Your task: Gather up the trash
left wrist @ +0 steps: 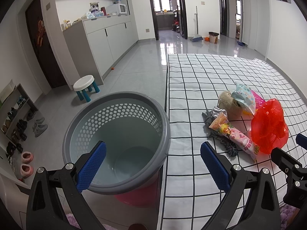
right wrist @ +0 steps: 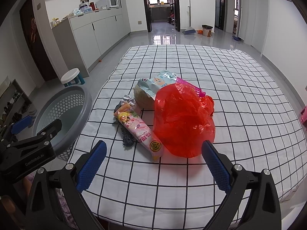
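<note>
A heap of trash lies on the checked tablecloth (right wrist: 191,61): a crumpled red plastic bag (right wrist: 182,122) (left wrist: 268,126), a pink snack wrapper (right wrist: 140,132) (left wrist: 238,140), a pale blue packet (right wrist: 159,81) (left wrist: 243,95), a brown plush toy (right wrist: 143,97) (left wrist: 228,103) and a dark spiky piece (right wrist: 127,140). My right gripper (right wrist: 153,151) stands open just short of the red bag and wrapper, holding nothing. My left gripper (left wrist: 153,153) is open over the rim of the grey perforated basket (left wrist: 117,134) (right wrist: 63,111) at the table's left edge.
The basket sits on a pink base (left wrist: 138,195) on the floor. A white stool with blue legs (left wrist: 85,85) stands beyond it, a shoe rack (left wrist: 15,118) at the left wall, cabinets (left wrist: 107,38) behind. A pink object (right wrist: 303,115) shows at the table's right edge.
</note>
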Demonstrator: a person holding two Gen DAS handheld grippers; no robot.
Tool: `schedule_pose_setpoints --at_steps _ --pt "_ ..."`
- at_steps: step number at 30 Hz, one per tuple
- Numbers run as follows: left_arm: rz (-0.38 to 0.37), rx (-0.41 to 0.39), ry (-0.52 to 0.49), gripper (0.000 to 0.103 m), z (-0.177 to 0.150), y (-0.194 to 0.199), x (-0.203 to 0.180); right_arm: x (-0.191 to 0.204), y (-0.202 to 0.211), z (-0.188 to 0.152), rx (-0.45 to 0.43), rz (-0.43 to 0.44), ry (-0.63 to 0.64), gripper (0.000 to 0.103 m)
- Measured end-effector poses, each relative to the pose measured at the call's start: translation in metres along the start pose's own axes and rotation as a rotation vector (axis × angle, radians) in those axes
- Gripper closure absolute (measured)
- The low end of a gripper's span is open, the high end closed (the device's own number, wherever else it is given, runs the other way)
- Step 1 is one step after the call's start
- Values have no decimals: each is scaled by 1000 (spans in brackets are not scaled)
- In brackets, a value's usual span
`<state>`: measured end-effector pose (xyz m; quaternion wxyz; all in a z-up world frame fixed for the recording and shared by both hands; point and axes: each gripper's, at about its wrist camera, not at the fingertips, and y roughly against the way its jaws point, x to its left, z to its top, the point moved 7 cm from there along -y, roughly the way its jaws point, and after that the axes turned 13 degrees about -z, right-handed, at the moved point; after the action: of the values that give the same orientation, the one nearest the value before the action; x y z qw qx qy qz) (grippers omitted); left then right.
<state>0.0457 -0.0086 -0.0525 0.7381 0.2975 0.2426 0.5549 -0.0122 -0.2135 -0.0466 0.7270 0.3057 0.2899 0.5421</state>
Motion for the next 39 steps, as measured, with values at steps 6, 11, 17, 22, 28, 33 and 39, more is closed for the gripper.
schedule_pose_setpoints --at_steps 6,11,17,22,28,33,39 --pt "0 1 0 6 0 0 1 0 -1 0 0 2 -3 8" --pt "1 0 1 6 0 0 1 -1 -1 0 -2 2 -2 8" --pt "1 -1 2 6 0 -2 1 -1 -1 0 -3 3 -5 8" --pt "2 -1 1 6 0 -2 1 -1 0 0 -4 4 -5 8" --pt "1 -1 1 6 0 -2 1 -1 0 0 -5 4 -5 8" --pt "1 -1 2 6 0 -2 1 -1 0 0 -4 4 -5 8" --pt "2 0 1 6 0 -2 1 -1 0 0 -5 6 -5 8"
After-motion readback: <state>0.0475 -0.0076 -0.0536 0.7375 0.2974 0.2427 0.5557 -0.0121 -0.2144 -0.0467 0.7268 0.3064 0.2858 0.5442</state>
